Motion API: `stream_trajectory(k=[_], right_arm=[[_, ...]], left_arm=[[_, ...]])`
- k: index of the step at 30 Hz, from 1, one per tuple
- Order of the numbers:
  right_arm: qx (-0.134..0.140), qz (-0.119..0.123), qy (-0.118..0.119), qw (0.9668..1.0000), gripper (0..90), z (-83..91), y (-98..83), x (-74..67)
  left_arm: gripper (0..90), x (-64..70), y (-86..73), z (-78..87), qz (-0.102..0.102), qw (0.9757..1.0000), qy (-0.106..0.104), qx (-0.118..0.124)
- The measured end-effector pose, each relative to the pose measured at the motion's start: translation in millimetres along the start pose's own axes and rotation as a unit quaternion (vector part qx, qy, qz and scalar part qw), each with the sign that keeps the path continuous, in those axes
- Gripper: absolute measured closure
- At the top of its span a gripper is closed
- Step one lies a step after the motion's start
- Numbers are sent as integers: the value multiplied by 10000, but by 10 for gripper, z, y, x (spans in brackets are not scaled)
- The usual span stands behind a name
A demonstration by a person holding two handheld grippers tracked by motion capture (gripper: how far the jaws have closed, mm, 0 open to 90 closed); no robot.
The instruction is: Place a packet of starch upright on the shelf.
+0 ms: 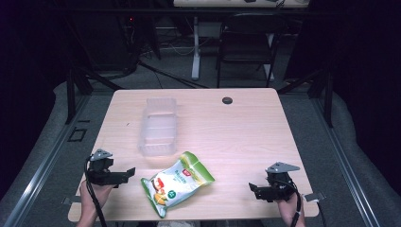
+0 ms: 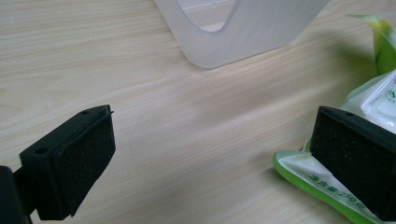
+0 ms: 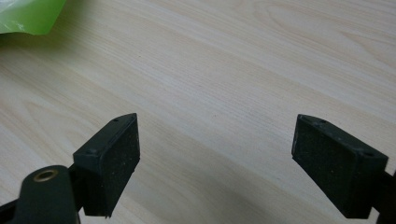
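I hold my left gripper [image 1: 124,174] low over the near-left part of the table [image 1: 246,137], its jaws spread wide with nothing between them; in the left gripper view bare pale wood grain lies between the pads and the snack bag [image 2: 373,135] sits just behind the right-hand jaw. My right gripper [image 1: 255,189] hovers over the near-right corner, jaws equally wide apart and empty, well apart from the bag. The green and white snack bag [image 1: 177,183] lies flat near the front edge, between my two grippers and closer to the left one. Just beyond it stands a clear plastic bin [image 1: 158,126]. A dark round cap [image 1: 227,100] sits near the far edge. Beyond the table the room is dark, with a black chair [image 1: 248,42] and a white desk leg [image 1: 195,47] on grey floor.
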State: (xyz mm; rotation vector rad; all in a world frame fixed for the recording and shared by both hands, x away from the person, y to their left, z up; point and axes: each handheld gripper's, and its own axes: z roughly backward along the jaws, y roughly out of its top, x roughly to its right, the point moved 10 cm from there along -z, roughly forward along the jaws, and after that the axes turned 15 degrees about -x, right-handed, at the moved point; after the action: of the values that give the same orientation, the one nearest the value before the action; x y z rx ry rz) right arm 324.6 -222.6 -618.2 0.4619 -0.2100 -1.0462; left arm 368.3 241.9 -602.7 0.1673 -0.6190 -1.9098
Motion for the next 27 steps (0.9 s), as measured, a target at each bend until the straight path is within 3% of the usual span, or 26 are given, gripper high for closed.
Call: stream_trajectory(k=[11,14,16,18,24,27], right_arm=[[-61,115,-30,9999,148,-7,-6,-29],[-40,95,-24,9999,148,-10,-4,-31],[-41,94,-19,9999,147,-3,-5,-28],[-47,125,-16,9999,148,-3,-4,-31],[-55,126,-62,9999,148,-9,-3,-33],[-48,114,-50,9999,148,-10,-2,-25]], left_arm=[[0,35,58,55,-17,9998,-147,114],[0,47,74,71,-110,9999,-36,-8],[0,66,120,124,-119,9999,-3,64],[0,135,163,168,-131,9997,-123,135],[0,303,184,131,-338,9990,-280,29],[1,388,233,105,-448,9987,-259,25]])
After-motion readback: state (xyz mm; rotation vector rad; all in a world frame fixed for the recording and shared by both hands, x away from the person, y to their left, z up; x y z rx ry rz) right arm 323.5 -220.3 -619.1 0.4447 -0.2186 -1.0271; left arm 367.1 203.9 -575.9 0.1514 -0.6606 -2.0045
